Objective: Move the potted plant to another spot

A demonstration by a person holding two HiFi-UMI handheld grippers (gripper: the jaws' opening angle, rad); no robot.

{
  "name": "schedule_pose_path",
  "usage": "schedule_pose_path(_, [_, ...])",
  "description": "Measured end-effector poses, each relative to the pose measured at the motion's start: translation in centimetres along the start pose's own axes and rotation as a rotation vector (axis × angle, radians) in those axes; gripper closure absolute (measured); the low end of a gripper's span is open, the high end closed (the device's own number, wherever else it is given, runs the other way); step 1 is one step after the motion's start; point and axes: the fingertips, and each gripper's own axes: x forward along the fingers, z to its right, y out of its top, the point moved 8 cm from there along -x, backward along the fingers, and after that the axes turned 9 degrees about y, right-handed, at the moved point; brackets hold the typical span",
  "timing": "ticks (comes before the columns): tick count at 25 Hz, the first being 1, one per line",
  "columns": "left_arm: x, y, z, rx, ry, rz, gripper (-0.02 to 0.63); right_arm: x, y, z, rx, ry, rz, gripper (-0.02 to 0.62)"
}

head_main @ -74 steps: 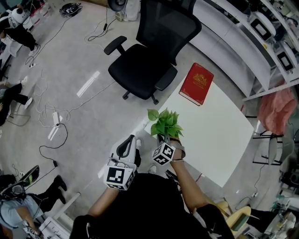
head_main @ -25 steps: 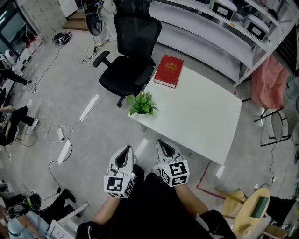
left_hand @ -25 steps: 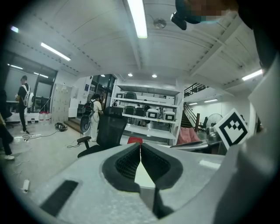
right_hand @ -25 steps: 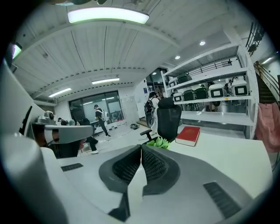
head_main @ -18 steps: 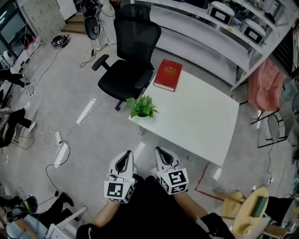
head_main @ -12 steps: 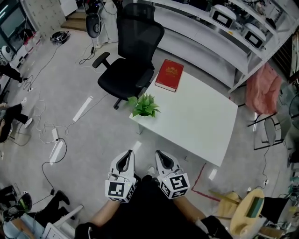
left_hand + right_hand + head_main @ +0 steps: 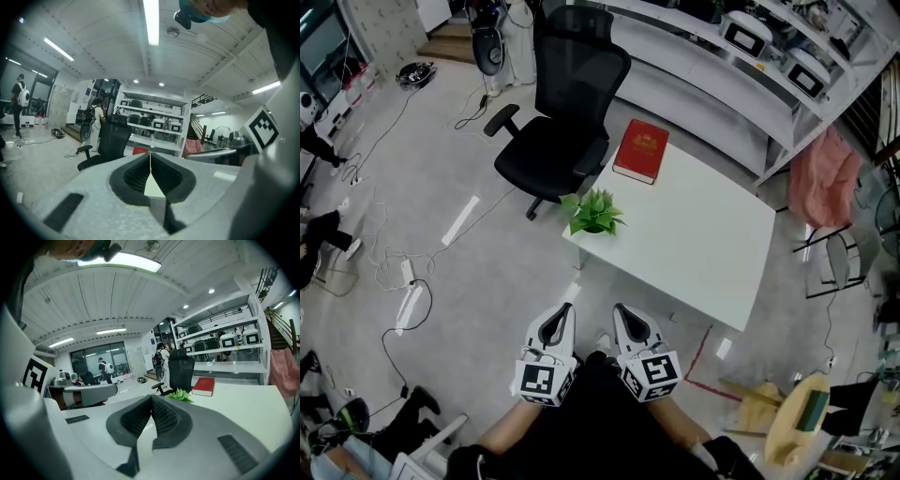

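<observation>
The potted plant stood upright on the surface corner, far ahead of the jaws. The left gripper and right gripper had jaws pressed together, empty. Bare surface lay to the plant's right.

Potted plant on table, its 9 o'clk corner; book on table at 11; chair just beyond, 10 o'clk; left gripper & right gripper side by side at 6, well apart from table.
</observation>
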Motion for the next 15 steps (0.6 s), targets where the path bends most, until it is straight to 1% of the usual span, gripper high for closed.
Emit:
schedule_pose_path(9, [0.10, -0.13, -0.63, -0.011, -0.017, -0.005, 0.588, 0.37, -0.07, -0.51, -0.001, -0.016, 0.000, 0.583])
schedule_pose_path(15, [0.31, -0.15, -1.15, -0.014, -0.012, -0.008, 0.588, 0.80, 0.09, -0.55, -0.002, -0.022, -0.001, 0.583])
